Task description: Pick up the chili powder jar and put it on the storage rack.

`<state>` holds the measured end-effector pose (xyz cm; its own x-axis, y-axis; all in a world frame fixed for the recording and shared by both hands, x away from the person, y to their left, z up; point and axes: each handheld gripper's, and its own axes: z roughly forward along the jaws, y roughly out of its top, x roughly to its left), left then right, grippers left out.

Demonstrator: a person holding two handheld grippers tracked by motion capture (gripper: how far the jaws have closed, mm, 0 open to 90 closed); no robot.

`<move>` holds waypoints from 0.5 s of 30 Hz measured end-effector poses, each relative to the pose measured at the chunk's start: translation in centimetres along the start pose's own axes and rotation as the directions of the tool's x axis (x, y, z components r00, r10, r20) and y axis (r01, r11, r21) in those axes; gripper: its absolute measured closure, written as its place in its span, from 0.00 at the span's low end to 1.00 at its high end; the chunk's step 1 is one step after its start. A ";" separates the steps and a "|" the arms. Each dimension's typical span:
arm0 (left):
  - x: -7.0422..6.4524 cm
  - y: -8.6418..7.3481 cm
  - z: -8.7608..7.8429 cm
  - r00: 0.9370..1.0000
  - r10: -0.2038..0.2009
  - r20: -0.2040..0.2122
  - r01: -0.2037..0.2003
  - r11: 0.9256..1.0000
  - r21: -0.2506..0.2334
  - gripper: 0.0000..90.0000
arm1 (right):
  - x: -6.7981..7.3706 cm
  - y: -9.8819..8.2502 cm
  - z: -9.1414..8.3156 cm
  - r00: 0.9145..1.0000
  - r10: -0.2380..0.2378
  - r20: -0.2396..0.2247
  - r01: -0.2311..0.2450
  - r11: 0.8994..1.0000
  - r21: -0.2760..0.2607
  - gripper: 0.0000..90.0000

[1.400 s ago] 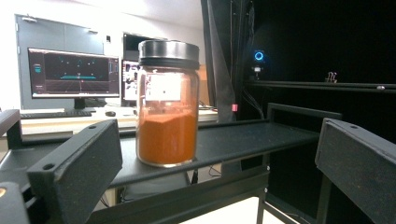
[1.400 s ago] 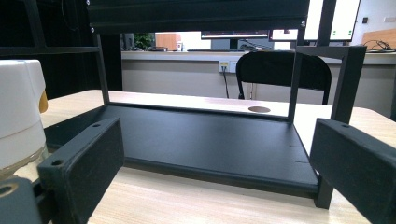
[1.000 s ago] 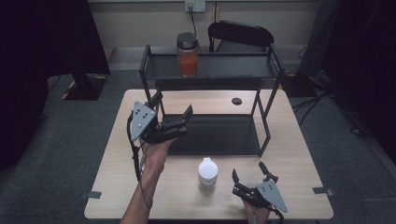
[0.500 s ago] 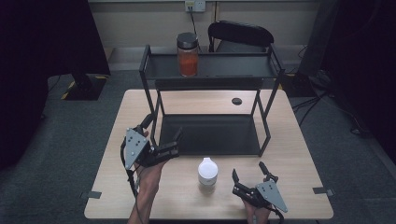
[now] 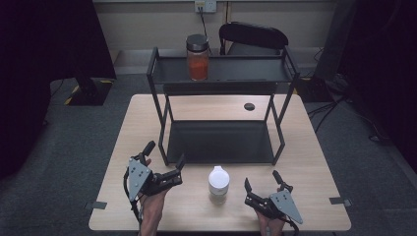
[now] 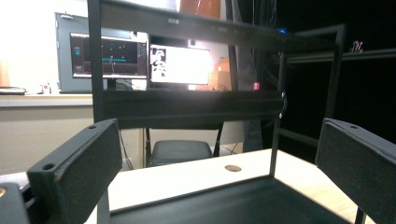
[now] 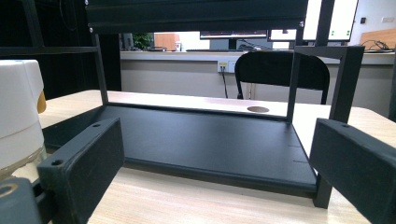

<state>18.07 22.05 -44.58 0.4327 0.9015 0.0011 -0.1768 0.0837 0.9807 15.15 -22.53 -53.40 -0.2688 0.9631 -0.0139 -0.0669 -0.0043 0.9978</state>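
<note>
- Your left gripper [image 5: 164, 164] sits near the table's [image 5: 305, 147] front left, jaws spread wide, gripping nothing, aimed at the rack [image 5: 221, 142].
- Your right gripper [image 5: 261, 183] rests front right, jaws also apart and empty.
- The white-capped bottle [image 5: 218, 184] stands upright between them, just in front of the rack.
- An orange jar [image 5: 197, 57] sits on the top shelf.

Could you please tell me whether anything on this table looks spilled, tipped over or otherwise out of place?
Nothing stands out: the white-capped bottle stands upright between both open tongs, and the orange jar sits upright on the rack.
</note>
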 end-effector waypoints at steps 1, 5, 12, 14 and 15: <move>0.0 -0.2 -0.1 1.000 0.007 -0.001 -0.007 1.000 0.006 0.00 | 0.0 0.0 0.0 1.000 0.000 0.000 0.000 1.000 0.000 0.03; 0.2 -1.3 -0.6 1.000 -0.003 -0.012 0.003 1.000 0.003 0.00 | 0.0 0.0 0.0 1.000 0.000 0.001 0.000 1.000 0.000 0.03; -0.4 -4.0 -1.7 0.997 -0.005 -0.073 0.008 0.999 0.039 0.00 | 0.1 0.0 0.0 1.000 0.000 0.003 0.000 1.000 0.000 0.03; -0.3 -4.9 -1.9 0.997 -0.002 -0.081 0.007 0.998 0.057 0.00 | 0.1 0.0 0.0 1.000 -0.001 0.003 0.001 1.000 0.000 0.03; -0.3 -5.3 -1.9 0.996 -0.007 -0.084 0.013 0.998 0.068 0.00 | 0.1 0.0 0.0 1.000 0.000 0.003 0.000 1.000 0.000 0.03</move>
<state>17.16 22.13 -50.16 0.3583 0.9334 -0.0222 -0.1107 0.0660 0.9917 15.14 -22.48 -53.39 -0.2660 0.9639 -0.0140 -0.0668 -0.0039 0.9978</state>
